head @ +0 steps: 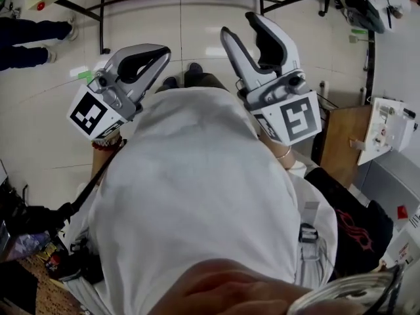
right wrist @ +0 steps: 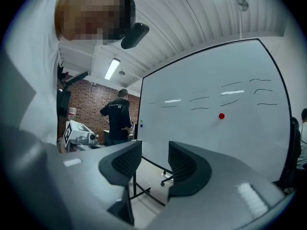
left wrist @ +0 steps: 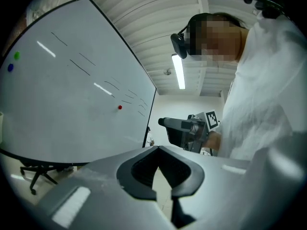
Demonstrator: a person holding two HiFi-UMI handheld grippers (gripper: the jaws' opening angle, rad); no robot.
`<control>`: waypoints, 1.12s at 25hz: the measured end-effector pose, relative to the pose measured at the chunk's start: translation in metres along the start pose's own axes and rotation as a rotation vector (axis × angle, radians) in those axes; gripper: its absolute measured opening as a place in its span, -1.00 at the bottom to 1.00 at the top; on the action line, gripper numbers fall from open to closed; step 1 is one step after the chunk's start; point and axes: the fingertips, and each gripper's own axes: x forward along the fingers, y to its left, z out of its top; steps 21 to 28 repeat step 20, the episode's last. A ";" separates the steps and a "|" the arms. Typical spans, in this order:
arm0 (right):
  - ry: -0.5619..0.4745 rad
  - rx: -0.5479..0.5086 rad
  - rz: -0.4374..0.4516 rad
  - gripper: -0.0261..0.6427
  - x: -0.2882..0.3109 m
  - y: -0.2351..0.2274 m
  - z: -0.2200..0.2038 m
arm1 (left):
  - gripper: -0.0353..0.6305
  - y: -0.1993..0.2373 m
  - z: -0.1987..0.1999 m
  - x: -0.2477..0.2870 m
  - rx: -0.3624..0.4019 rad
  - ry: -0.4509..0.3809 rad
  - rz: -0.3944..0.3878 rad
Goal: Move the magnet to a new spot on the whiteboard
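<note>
The whiteboard (left wrist: 72, 114) stands to the side of my left gripper, with a small red magnet (left wrist: 120, 107) stuck on it beside some black pen strokes. In the right gripper view the whiteboard (right wrist: 225, 143) fills the right half, and the red magnet (right wrist: 221, 115) sits under the strokes, well beyond the jaws. Both grippers are held up in front of a white-shirted chest, far from the board. My left gripper (head: 163, 52) (left wrist: 157, 150) is shut with nothing in it. My right gripper (head: 248, 33) (right wrist: 154, 169) is open and empty. The head view does not show the board.
A green magnet (left wrist: 17, 55) and a blue magnet (left wrist: 10, 67) sit at the board's far edge. The board rests on a wheeled stand (right wrist: 144, 191). A person in black (right wrist: 116, 118) stands before a brick wall. A wooden table (head: 344, 143) is at my right.
</note>
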 end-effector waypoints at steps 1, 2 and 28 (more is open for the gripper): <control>-0.011 -0.001 -0.002 -0.42 -0.003 0.003 0.003 | -0.88 -0.004 -0.003 0.002 -0.008 0.004 -0.008; -0.022 0.002 -0.006 -0.42 -0.006 0.007 0.006 | -0.88 -0.009 -0.006 0.002 -0.012 0.010 -0.019; -0.024 0.059 -0.134 -0.42 -0.058 -0.010 -0.002 | -0.88 -0.020 -0.013 0.023 -0.038 0.029 -0.057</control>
